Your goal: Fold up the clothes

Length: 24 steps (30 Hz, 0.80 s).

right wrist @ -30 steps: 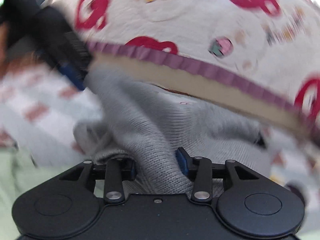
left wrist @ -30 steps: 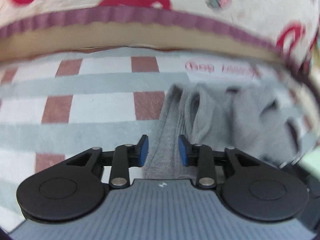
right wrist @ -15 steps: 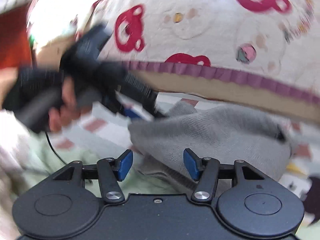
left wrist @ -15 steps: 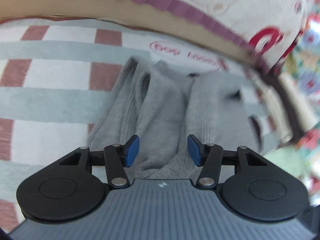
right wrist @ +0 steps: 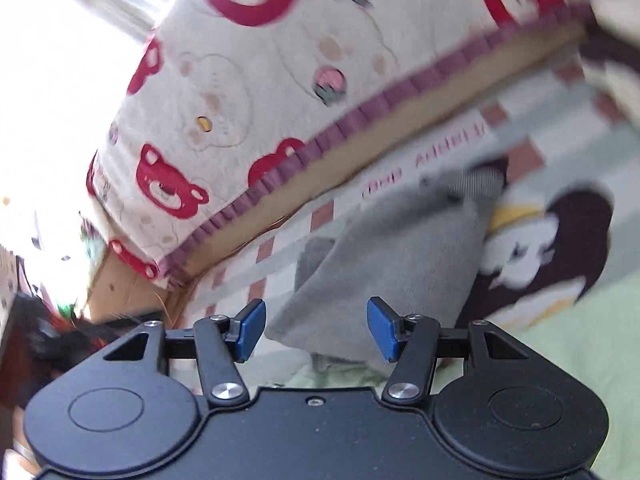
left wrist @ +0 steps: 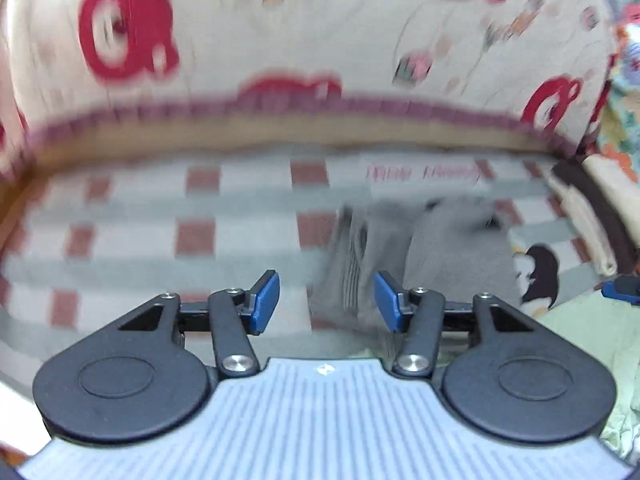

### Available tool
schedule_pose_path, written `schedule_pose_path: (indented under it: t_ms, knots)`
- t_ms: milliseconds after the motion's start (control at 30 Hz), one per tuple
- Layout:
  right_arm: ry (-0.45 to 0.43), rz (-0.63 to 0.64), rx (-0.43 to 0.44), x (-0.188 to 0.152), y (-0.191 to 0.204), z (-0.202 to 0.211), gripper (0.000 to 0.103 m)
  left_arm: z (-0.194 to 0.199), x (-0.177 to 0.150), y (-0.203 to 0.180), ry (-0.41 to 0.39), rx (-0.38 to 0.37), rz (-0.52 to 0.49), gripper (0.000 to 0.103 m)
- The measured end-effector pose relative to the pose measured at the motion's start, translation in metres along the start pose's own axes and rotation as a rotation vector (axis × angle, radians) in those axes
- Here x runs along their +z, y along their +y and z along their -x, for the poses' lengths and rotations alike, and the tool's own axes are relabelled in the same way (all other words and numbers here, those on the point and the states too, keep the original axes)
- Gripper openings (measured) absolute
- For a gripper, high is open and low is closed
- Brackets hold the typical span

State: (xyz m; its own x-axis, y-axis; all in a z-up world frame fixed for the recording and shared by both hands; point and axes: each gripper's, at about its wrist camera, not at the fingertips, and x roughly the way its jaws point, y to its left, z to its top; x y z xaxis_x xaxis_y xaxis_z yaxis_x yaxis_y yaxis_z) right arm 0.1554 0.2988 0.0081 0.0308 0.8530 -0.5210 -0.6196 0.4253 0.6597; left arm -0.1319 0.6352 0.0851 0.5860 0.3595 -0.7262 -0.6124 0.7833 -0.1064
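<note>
A grey knit garment (left wrist: pixel 416 248) lies folded in a bundle on the checked sheet (left wrist: pixel 200 236); it also shows in the right wrist view (right wrist: pixel 384 264). My left gripper (left wrist: pixel 326 302) is open and empty, just short of the garment's near left edge. My right gripper (right wrist: pixel 316 330) is open and empty, pulled back above the garment's near end. The left wrist view is motion-blurred.
A cushioned backrest with red bear prints (left wrist: pixel 300 48) rises behind the sheet, also in the right wrist view (right wrist: pixel 280 80). A pale green cloth (right wrist: pixel 568 340) with a dark cartoon print (right wrist: pixel 552 248) lies to the right of the garment. A cardboard box (right wrist: pixel 120 292) stands at left.
Both grippers let go of the grey garment, opened wider and pulled back. The garment now lies on the sheet. The left hand-held gripper has left the right wrist view.
</note>
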Motion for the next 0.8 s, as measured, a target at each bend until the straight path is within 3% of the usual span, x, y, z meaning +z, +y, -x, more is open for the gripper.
schedule_pose_path:
  t_ms: [100, 267, 333, 433, 567, 633, 733, 800]
  knots:
    - [0.033, 0.088, -0.06, 0.023, 0.014, 0.007, 0.062, 0.035, 0.01, 0.0, -0.101, -0.016, 0.044, 0.055]
    - [0.074, -0.074, 0.047, 0.066, 0.012, 0.009, 0.062, 0.042, 0.004, -0.011, -0.258, -0.095, 0.112, 0.054]
    - [0.09, -0.072, 0.027, 0.079, 0.023, 0.006, 0.062, 0.03, 0.007, -0.02, -0.263, -0.131, 0.117, 0.054]
    - [0.147, 0.007, -0.09, 0.091, 0.05, -0.007, 0.062, -0.001, 0.012, -0.027, -0.251, -0.173, 0.108, 0.054]
    - [0.244, 0.102, -0.18, 0.105, 0.088, -0.03, 0.062, -0.039, 0.022, -0.024, -0.284, -0.123, 0.068, 0.055]
    - [0.271, 0.143, -0.203, 0.119, 0.106, -0.041, 0.062, -0.055, 0.033, -0.009, -0.28, -0.094, 0.054, 0.055]
    - [0.294, 0.173, -0.232, 0.138, 0.121, -0.061, 0.062, -0.077, 0.053, 0.029, -0.257, 0.008, 0.031, 0.055]
    - [0.323, 0.173, -0.274, 0.144, 0.121, -0.076, 0.062, -0.095, 0.06, 0.064, -0.194, -0.028, 0.11, 0.053]
